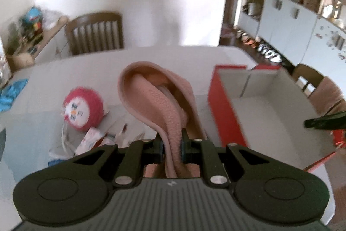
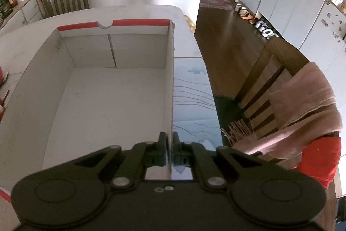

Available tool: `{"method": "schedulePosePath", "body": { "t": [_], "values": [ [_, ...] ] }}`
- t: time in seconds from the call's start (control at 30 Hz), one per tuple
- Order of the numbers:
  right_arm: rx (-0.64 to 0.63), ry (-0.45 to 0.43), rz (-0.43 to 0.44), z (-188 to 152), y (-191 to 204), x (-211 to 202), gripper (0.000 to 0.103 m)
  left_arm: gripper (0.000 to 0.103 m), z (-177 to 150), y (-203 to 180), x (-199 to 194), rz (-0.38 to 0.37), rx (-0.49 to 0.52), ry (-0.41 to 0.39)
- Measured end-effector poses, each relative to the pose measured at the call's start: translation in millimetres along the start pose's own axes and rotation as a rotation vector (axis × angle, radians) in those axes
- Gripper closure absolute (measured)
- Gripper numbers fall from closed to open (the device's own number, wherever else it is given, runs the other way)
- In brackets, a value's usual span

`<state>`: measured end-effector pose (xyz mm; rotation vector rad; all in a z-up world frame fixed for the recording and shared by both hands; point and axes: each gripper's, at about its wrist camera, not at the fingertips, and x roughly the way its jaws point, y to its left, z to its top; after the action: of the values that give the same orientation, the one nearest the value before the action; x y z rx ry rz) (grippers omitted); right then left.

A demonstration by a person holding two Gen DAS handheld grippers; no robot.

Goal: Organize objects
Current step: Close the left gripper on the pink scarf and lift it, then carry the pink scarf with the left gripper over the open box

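Note:
My left gripper [image 1: 172,144] is shut on a pink leather strap item [image 1: 164,105], holding it lifted over the table, its loop reaching away from me. An open red box with a white inside [image 1: 255,109] stands to the right of it. In the right wrist view my right gripper [image 2: 169,142] is shut on the right wall of that box [image 2: 170,88], near its front corner. The box inside [image 2: 108,105] holds nothing. The right gripper's dark tip [image 1: 324,120] shows at the box's right side in the left wrist view.
A pink round plush [image 1: 83,110] and a heap of papers and packets [image 1: 97,140] lie on the white table [image 1: 64,70] to the left. Blue items [image 1: 10,94] lie at the far left. Wooden chairs [image 1: 95,33] [image 2: 270,83] stand behind and right, one draped with a pink scarf [image 2: 302,105].

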<state>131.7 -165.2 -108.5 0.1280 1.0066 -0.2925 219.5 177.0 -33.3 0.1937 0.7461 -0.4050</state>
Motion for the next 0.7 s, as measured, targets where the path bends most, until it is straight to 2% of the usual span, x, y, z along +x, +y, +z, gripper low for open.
{"method": "schedulePosePath", "body": {
  "t": [0.2, 0.47, 0.7],
  "values": [
    [-0.009, 0.001, 0.004, 0.0, -0.3, 0.3, 0.100, 0.090, 23.7, -25.1, -9.0, -0.068, 0.027, -0.035],
    [-0.013, 0.003, 0.013, 0.4, -1.0, 0.6, 0.101, 0.090, 50.3, -76.4, 6.8, -0.163, 0.098, -0.058],
    [-0.025, 0.012, 0.018, 2.3, -0.3, 1.3, 0.101, 0.090, 62.9, -118.7, 39.3, -0.231, 0.158, -0.017]
  ]
}}
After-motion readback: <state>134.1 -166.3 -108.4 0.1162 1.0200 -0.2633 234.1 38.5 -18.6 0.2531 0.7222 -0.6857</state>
